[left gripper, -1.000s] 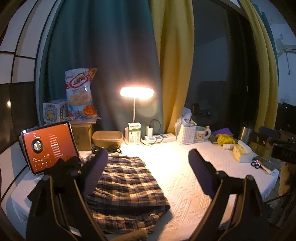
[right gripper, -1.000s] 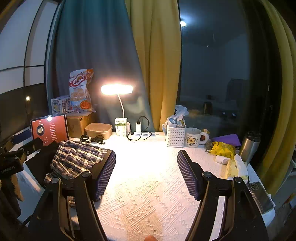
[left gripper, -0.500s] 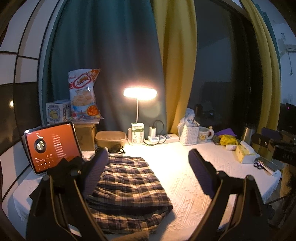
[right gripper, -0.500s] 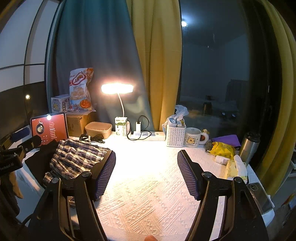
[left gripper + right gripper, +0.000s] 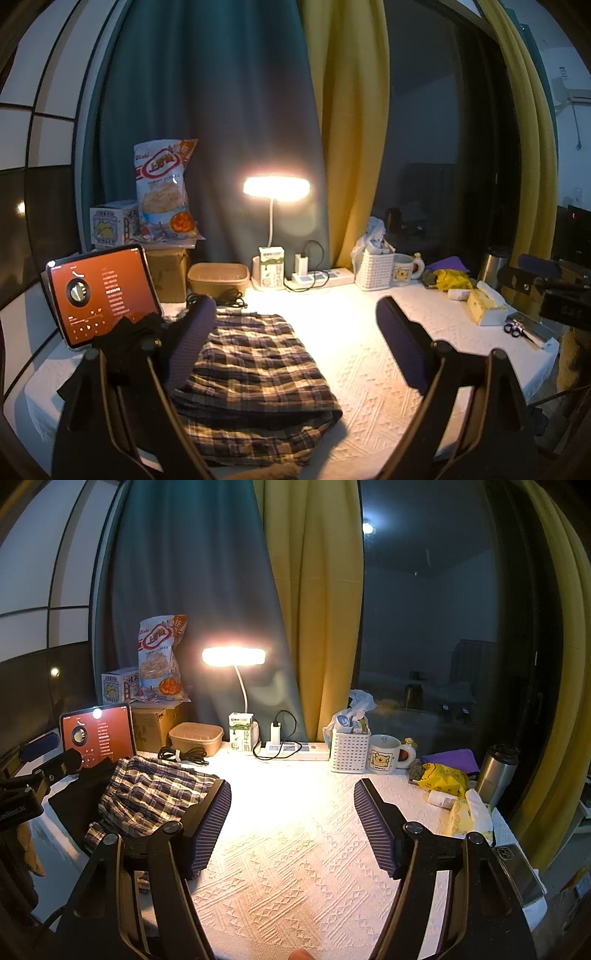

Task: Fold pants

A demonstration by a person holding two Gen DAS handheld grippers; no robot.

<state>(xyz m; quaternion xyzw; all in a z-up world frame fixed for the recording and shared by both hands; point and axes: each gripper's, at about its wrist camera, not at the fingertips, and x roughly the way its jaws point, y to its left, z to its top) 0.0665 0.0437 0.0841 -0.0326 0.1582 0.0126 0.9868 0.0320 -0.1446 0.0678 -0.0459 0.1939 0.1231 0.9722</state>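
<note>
The plaid pants (image 5: 255, 373) lie folded in a flat stack on the white textured tablecloth (image 5: 369, 369), left of centre. They also show in the right wrist view (image 5: 147, 797) at the left. A dark garment (image 5: 122, 343) lies beside them near the tablet. My left gripper (image 5: 295, 332) is open and empty, held above the pants' right edge. My right gripper (image 5: 291, 812) is open and empty, over bare cloth to the right of the pants.
A lit desk lamp (image 5: 275, 188), tablet (image 5: 99, 295), cardboard box with a snack bag (image 5: 164, 188), brown container (image 5: 218, 277), power strip (image 5: 317, 277), white basket (image 5: 376, 269), mug (image 5: 404, 266), tissue box (image 5: 484, 306), scissors (image 5: 515, 328) and steel flask (image 5: 495, 771) ring the table's back and right.
The left gripper's view has shifted slightly, with the scene drifting a little rightward. The pants lie unmoved. Both grippers stay open.
</note>
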